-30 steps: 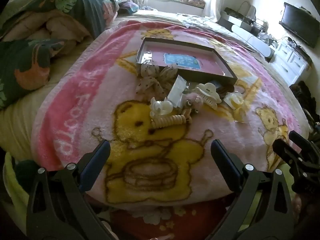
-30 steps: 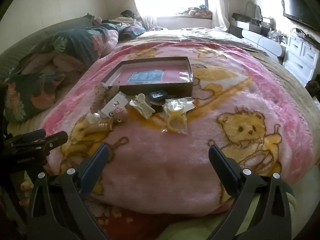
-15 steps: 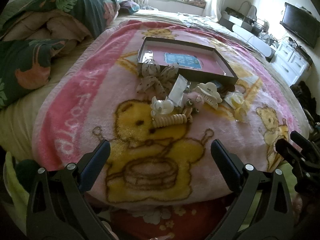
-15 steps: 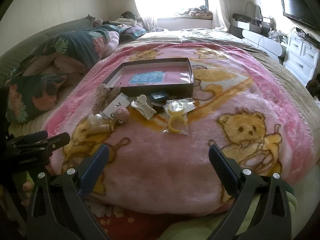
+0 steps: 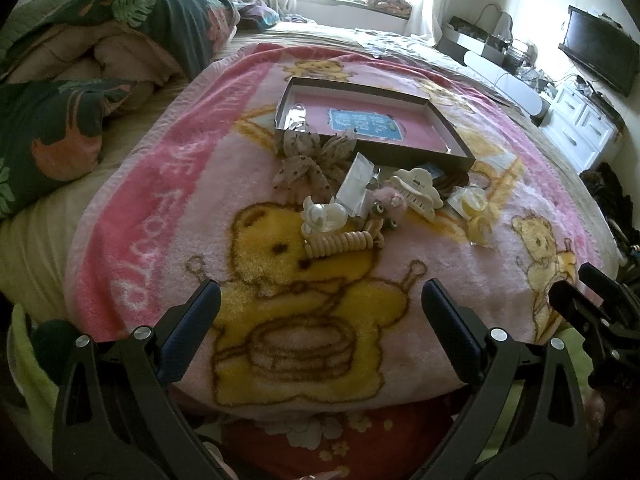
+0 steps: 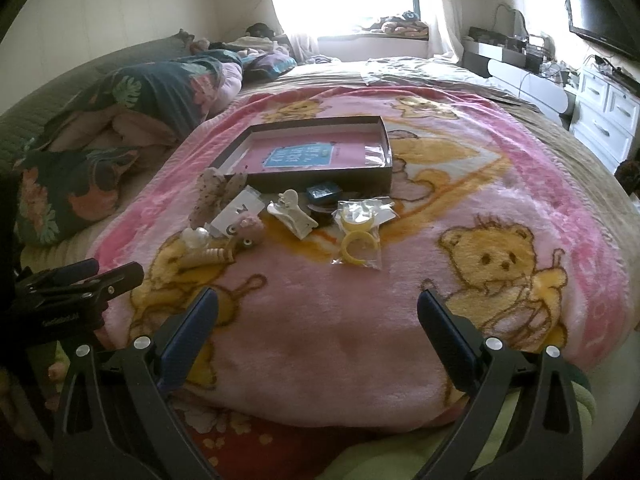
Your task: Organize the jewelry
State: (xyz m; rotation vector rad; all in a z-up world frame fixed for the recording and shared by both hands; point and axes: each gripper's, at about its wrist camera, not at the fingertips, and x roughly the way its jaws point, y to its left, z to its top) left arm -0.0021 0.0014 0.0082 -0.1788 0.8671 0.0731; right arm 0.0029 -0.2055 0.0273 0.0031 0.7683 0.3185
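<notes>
The left tongs (image 5: 320, 304) stand wide apart and hold nothing, low over the near edge of the pink blanket (image 5: 132, 200) on the bed; the right tongs (image 6: 318, 312) are likewise spread and empty, beside them to the right. Each view catches the other tongs at its edge: the right pair as a dark tip at the far right of the left view, the left pair at the far left of the right view. The jewelry lies in a loose heap ahead of both tongs, well apart from them, just before the tray (image 5: 452, 136). The left view shows it ahead and slightly right: a beige beaded band (image 5: 340, 244) nearest, a pearly clip (image 5: 324, 218) touching it, a dotted bow (image 5: 308, 160) against the tray's near-left corner, a white claw clip (image 5: 418, 192) to the right. The right view shows the heap ahead and to the left, and shows better what the left view squeezes to its side: a clear bag with yellow rings (image 6: 358, 236) nearest these tongs, and a small dark-blue box (image 6: 323, 193) against the tray's (image 6: 316, 180) near wall. The tray holds a blue card (image 6: 298, 156) on its pink floor; the left view alone shows a shiny bit in its left corner, too small to name.
</notes>
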